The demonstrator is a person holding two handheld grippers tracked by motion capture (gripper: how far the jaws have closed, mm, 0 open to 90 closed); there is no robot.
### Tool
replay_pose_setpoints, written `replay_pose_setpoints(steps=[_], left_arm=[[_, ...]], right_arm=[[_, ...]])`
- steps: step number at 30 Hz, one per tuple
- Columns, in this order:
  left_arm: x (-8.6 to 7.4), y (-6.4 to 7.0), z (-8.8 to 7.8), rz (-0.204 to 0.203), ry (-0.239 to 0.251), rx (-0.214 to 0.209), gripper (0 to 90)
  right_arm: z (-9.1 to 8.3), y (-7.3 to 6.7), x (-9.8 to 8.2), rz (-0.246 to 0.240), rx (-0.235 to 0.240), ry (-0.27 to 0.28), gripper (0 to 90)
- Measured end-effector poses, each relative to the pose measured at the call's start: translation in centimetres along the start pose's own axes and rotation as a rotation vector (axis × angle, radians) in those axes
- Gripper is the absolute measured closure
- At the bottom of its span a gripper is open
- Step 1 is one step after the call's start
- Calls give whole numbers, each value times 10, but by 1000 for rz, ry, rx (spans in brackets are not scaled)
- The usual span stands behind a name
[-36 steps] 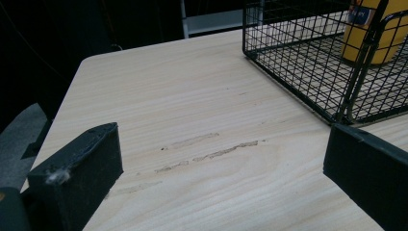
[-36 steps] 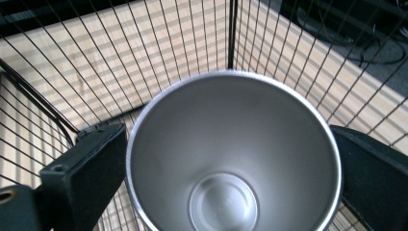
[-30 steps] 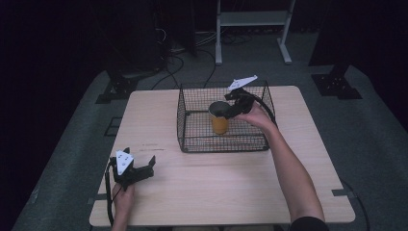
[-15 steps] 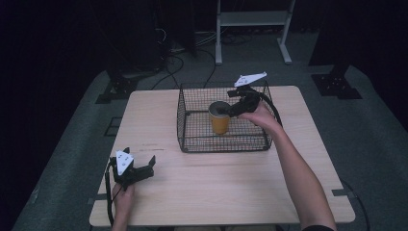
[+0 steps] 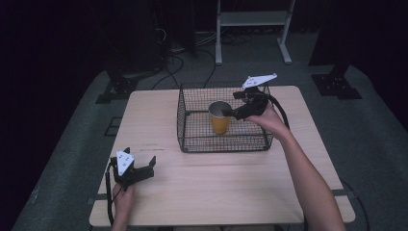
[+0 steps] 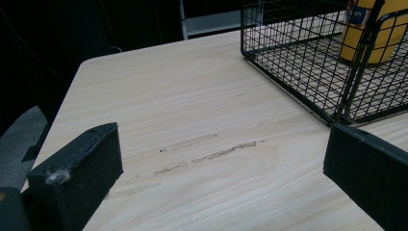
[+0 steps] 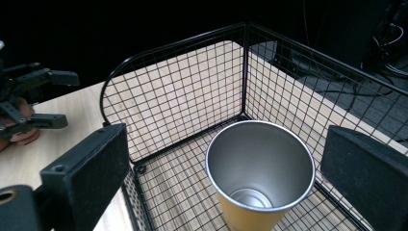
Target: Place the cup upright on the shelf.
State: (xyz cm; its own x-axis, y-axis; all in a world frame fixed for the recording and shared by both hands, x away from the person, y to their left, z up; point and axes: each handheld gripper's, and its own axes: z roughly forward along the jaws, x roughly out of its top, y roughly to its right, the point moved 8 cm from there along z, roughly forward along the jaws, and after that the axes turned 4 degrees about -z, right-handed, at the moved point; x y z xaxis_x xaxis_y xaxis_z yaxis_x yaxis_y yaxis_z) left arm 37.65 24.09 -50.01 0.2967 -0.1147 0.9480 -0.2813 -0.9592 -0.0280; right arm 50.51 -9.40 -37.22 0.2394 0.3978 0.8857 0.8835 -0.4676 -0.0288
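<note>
At the near left corner of the desk point(image 5: 216, 178), the left tongs point(image 5: 141, 169) rest low over the bare wood with their jaws spread wide and nothing between them, well apart from the basket point(image 5: 192, 130). The cup point(image 5: 220, 117), orange outside and silvery inside, stands upright on the basket floor, mouth up, toward the middle. To its right the right tongs point(image 5: 228, 113) hang over the basket's far right side with jaws apart, just beside the cup's rim and gripping nothing.
</note>
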Motion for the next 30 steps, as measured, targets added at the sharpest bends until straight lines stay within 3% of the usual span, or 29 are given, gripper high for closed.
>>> replay_pose_setpoints(steps=[12, 30], left_arm=[[0, 0, 0, 3, -1, 0, 0], [0, 0, 0, 6, -2, 2, 0]], right_arm=[[-32, -11, -8, -7, -5, 12, 24], [-59, -18, -32, 5, -17, -8, 24]])
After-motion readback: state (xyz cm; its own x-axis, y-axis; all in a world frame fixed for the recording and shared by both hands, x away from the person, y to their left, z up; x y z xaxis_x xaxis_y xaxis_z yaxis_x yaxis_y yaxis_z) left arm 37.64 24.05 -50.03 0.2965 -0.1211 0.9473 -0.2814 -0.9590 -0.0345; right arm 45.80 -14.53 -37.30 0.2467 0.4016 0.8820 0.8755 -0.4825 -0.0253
